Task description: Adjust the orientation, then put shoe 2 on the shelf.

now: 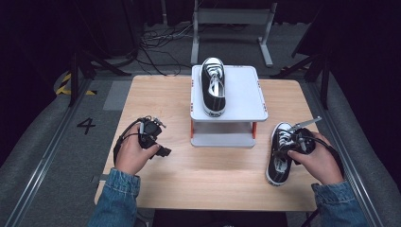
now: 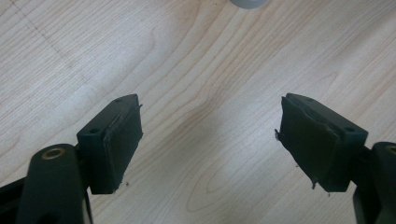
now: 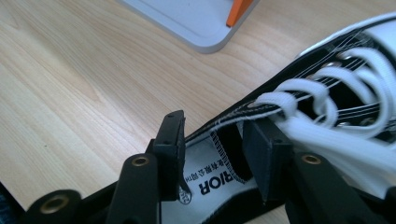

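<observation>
- While the right gripper [image 1: 289, 142] sits at the collar of the black sneaker [image 1: 280, 153] to the right of the grey stand [image 1: 246, 92], its jaws stand partly apart: in the right gripper view one jaw is outside the shoe's side wall and the other inside the opening, with the canvas edge [image 3: 224, 135] between them and a visible gap at the inner pad, so nothing is pinched.
- This sneaker lies flat on the wooden surface [image 1: 213, 170], in front of and to the right of the stand, toe towards the stand's right leg, heel towards the person.
- Its white laces [image 3: 327, 100] and printed insole [image 3: 210, 179] show in the right gripper view, with a corner of the stand's base [image 3: 196, 23] and an orange post [image 3: 238, 11] beyond.
- A second matching sneaker [image 1: 213, 85] rests on the stand's top deck, on its left half, toe pointing away from the person.
- The left gripper [image 1: 153, 142] is held to the left of the stand, just in front of it, well apart from both shoes.
- Its jaws are wide apart in the left gripper view [image 2: 205, 144], with bare wood between them.
- Both forearms wear denim sleeves [image 1: 116, 189], on the near side of the stand.
</observation>
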`<move>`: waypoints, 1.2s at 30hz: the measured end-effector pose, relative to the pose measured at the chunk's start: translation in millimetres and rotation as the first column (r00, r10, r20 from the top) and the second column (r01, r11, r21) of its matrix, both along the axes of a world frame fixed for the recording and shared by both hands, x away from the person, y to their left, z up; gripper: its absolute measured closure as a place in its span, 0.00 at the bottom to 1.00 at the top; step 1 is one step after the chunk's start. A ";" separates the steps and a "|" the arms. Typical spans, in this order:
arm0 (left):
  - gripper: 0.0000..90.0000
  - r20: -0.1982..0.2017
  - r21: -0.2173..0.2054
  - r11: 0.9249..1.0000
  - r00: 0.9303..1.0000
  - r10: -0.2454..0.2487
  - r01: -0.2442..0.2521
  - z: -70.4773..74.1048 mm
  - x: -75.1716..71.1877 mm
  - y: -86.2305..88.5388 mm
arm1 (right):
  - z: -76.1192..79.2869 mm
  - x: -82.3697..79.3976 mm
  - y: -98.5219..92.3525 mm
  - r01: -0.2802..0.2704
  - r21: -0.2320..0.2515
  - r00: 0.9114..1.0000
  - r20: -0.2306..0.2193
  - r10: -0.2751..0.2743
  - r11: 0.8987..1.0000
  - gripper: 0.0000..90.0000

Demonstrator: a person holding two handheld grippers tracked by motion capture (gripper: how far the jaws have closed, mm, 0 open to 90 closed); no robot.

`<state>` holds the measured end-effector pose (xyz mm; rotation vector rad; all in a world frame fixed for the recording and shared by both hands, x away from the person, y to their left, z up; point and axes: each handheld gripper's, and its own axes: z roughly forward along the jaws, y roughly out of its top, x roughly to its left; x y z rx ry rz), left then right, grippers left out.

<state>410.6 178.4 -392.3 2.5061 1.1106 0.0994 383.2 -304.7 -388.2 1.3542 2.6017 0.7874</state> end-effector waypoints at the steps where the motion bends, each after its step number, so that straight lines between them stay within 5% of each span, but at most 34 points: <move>1: 0.24 -0.002 -0.001 1.000 1.000 -0.002 0.002 0.0 0.4 -0.5 | 5.2 -2.8 -1.1 0.006 -0.005 1.000 0.011 -0.006 1.000 0.62; 5: 0.24 0.006 -0.008 1.000 1.000 -0.009 0.009 3.0 0.6 -1.1 | 27.4 -12.2 -15.1 -0.039 -0.052 0.987 0.153 0.047 0.998 0.61; 9: 0.24 0.004 -0.012 1.000 1.000 0.002 -0.002 2.9 -0.6 1.8 | 35.5 -9.8 -35.3 0.016 -0.094 0.973 0.230 0.006 0.995 0.60; 13: 0.24 0.000 -0.013 1.000 1.000 0.001 -0.001 3.5 -0.6 4.0 | 28.2 -5.3 -38.7 0.012 -0.101 0.976 0.218 0.010 0.995 0.52; 16: 0.24 0.000 -0.013 1.000 1.000 0.003 -0.003 3.6 -2.6 5.7 | 18.4 -0.2 -33.9 -0.037 -0.145 0.981 0.186 0.064 0.989 0.51; 20: 0.24 -0.004 -0.012 1.000 1.000 0.006 -0.006 2.4 -4.4 8.7 | 5.2 8.9 -20.8 -0.096 -0.145 0.980 0.158 0.119 0.985 0.46; 22: 0.24 -0.006 -0.015 1.000 1.000 0.011 -0.011 2.0 -5.2 10.3 | -4.0 13.5 -16.4 -0.134 -0.188 0.978 0.135 0.160 0.973 0.47; 29: 0.24 -0.012 -0.009 1.000 1.000 0.029 -0.029 -0.1 -8.1 17.1 | -13.5 24.3 -16.5 -0.146 -0.181 0.977 0.131 0.171 0.973 0.66; 31: 0.24 -0.007 -0.014 0.999 0.999 0.039 -0.039 1.0 -9.1 18.7 | -11.5 23.9 -17.9 -0.128 -0.173 0.983 0.109 0.148 0.977 0.79; 36: 0.24 -0.008 -0.009 0.999 0.999 0.040 -0.040 1.2 -10.3 19.0 | -4.4 24.2 -23.7 -0.076 -0.152 0.993 0.080 0.089 0.985 0.87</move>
